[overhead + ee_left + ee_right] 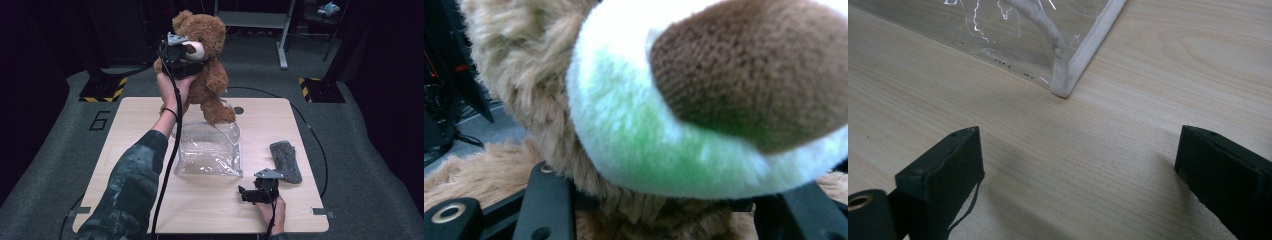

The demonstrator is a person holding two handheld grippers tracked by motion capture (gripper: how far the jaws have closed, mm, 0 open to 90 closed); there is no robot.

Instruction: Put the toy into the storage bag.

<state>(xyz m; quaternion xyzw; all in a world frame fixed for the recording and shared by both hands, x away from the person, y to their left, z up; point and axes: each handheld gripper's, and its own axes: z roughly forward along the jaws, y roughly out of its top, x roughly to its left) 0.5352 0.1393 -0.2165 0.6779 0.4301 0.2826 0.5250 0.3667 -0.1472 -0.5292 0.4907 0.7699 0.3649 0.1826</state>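
Right gripper (243,194): nearest the person, low over the table (150,200) just short of the bag's near right corner; the right gripper view shows its jaws spread wide with nothing between them.
Best use of it: I would pinch the bag's white edging (1083,55) near that corner, or better the rim of the mouth, so the bag cannot slide or fold when the toy comes down.
Clear bag (210,150): lying mid-table, mouth turned up and away from the person, sides slack. It looks likely to collapse if pushed from above unsupported.
Sock (286,160): grey, flat on the table to the right of the bag, apart from it; no need to touch it for this step.
Teddy bear (200,65): held up in the air beyond the bag, one foot hanging just over the bag's far rim.
Left gripper (176,56): clenched on the bear's neck, under the white muzzle (624,125), as the left gripper view shows from close up.
Step in hand: lowering the bear into the bag, by my reading.
How to do it well: lead with the feet, centre them over the opening, go down slowly, and let go only once the body sits inside.
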